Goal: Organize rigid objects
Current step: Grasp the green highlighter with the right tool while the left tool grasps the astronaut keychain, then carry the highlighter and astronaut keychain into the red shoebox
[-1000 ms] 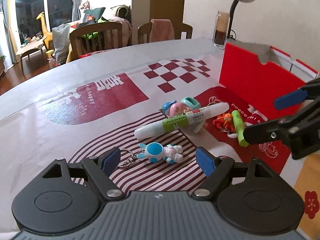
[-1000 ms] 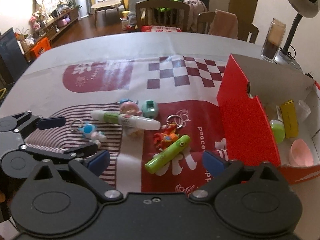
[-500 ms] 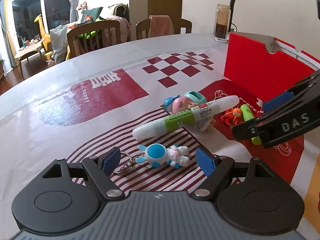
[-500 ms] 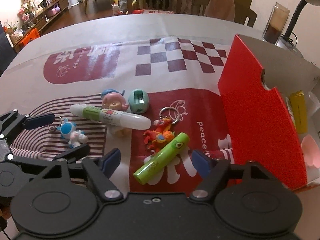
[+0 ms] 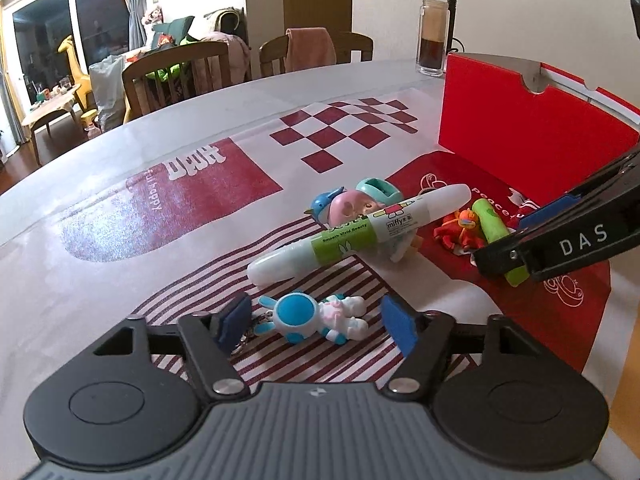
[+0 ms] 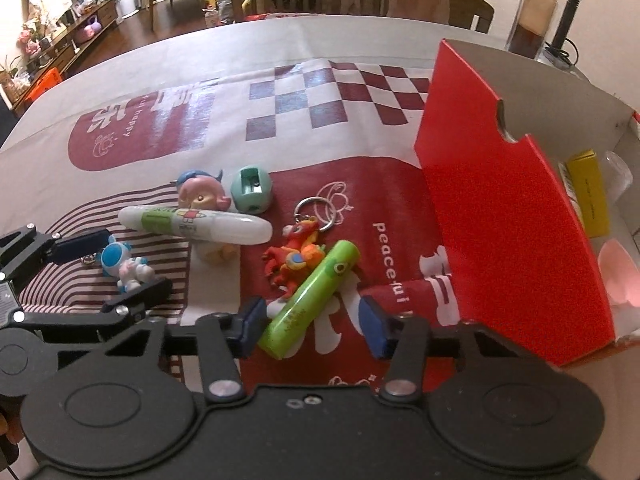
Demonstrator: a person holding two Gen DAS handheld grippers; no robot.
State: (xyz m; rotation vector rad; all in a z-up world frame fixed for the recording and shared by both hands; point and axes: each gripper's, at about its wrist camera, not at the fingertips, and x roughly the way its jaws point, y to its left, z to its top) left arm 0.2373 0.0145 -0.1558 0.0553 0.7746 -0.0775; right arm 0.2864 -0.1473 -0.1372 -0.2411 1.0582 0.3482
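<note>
A blue-and-white astronaut keychain (image 5: 312, 316) lies on the striped cloth between the pads of my left gripper (image 5: 316, 326). The jaws are closing, with a small gap still on each side. In the right wrist view a green tube (image 6: 312, 296) lies slantwise between the pads of my right gripper (image 6: 312, 330). Those jaws are closing too. The left pad is close to the tube's near end and the right pad stands clear. A red box (image 6: 500, 208) stands open at the right.
A white-and-green marker (image 6: 196, 226) rests across a pink-faced figure (image 6: 202, 196), beside a teal sharpener (image 6: 252, 190). An orange horse keychain (image 6: 296, 260) touches the tube. The box holds a yellow item (image 6: 590, 196) and a pink bowl (image 6: 618, 272). A glass jar (image 5: 432, 36) stands behind it.
Both grippers have come lower and nearer the toys. The left jaws have narrowed around the astronaut keychain, and the right jaws have narrowed around the green tube.
</note>
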